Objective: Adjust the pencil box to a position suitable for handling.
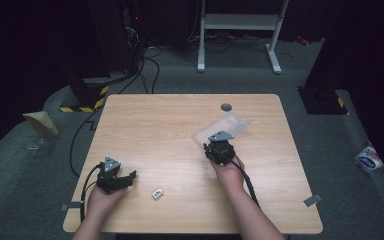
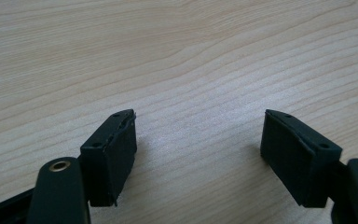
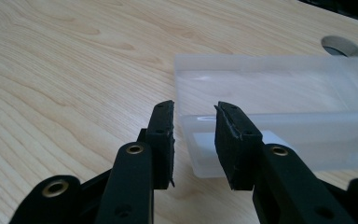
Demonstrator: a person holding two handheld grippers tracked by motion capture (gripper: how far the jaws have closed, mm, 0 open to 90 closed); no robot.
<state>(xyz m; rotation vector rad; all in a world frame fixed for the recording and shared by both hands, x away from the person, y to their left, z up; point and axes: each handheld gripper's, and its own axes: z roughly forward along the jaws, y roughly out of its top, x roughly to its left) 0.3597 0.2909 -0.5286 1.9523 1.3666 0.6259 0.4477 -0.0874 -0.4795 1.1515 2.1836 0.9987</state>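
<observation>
Dark floor and cables ring the wooden table [image 1: 180, 125], and from the high view I see my left gripper [image 1: 128, 176] resting near the front left corner, parked out of the way with a small white block [image 1: 157, 193] lying just beside it, apart from its jaws. My right gripper [image 1: 215, 148] reaches forward to the near end of a clear plastic tray [image 1: 228, 125], which lies toward the far right, just short of a grey hole [image 1: 226, 107] in the tabletop. Left gripper view: my jaws stand wide apart over bare wood with nothing between them, so I judge this hand is simply waiting. Right gripper view: my right gripper [image 3: 195, 135] has its jaws narrowed but not shut, straddling the tray's [image 3: 279, 93] near corner; the right jaw sits over the tray's rim and the left outside it. I cannot tell whether the pads press yet; it looks lined up to pinch the wall.
</observation>
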